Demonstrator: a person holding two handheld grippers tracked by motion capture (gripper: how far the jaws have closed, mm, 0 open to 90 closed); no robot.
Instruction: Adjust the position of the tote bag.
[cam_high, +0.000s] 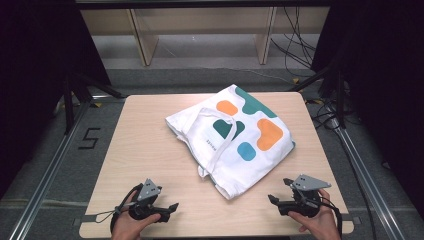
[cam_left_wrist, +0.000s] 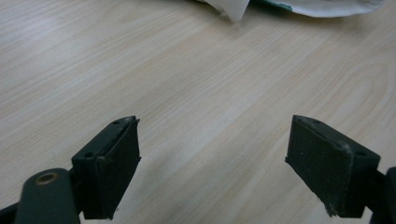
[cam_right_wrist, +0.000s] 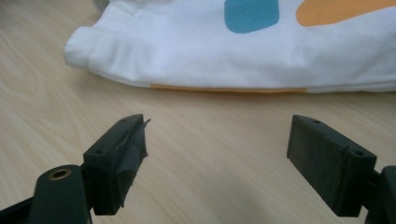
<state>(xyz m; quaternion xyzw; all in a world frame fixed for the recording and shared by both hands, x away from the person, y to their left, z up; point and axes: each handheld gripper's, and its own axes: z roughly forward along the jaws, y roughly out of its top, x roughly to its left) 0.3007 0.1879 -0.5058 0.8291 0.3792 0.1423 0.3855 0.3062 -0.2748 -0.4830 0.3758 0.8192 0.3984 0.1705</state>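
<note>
High view: tote bag (cam_high: 239, 140) untouched on worktop (cam_high: 145, 150), left gripper (cam_high: 169, 210) and right gripper (cam_high: 280, 192) both wide, empty; approach stage, next likely reaching its near edge.

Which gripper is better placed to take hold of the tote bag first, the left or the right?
Probably the right gripper: open, it faces the tote bag edge close ahead. The left gripper, also open, sees mostly bare table.

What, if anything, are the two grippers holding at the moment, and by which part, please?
Nothing is held. The left gripper and right gripper are both open over bare table, short of the bag.
</note>
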